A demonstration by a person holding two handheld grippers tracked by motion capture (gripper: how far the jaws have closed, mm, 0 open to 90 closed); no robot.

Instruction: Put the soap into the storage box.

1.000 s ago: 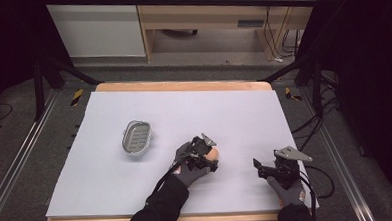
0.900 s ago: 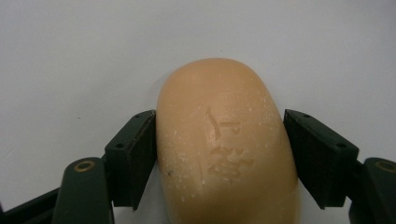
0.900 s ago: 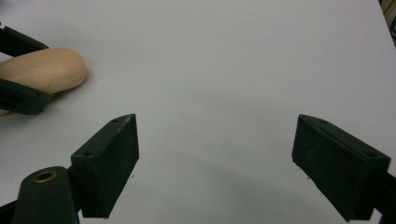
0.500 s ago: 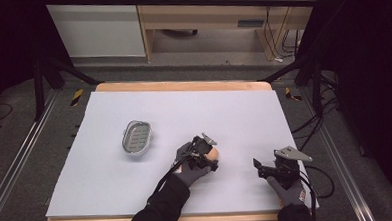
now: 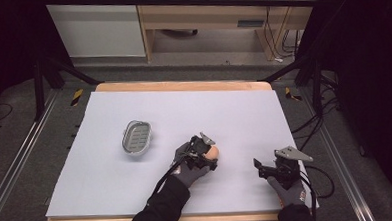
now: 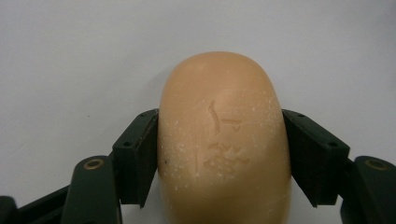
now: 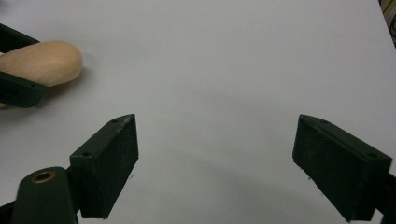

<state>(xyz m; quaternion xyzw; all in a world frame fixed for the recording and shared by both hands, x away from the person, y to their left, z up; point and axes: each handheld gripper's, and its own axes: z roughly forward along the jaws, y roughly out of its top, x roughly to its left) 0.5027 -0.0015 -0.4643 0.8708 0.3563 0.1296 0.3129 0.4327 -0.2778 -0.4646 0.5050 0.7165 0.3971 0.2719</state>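
The left tongs have just been closing, and in the left gripper view their two black pads now press flat against the long sides of a single peach-coloured soap bar, one pad on each flank. Gripping it across its narrow width probably gives the pads the straightest faces to bear on, since the rounded ends would likely slip. The soap lies on the white sheet that covers the table, in the near middle of it, and it appears to rest on that surface and not to be lifted; stamped characters and pale specks show on its top face.

From the high view, one metal soap dish with a slatted insert sits well apart to the left of the soap, upright and empty. It looks like the place the soap is meant for, which would explain the grasp.

The right tongs stand wide open with nothing between the pads, resting near the table's front right edge, apart from the soap, seemingly kept out of the way.

Counted: one soap bar, one dish, two tongs.
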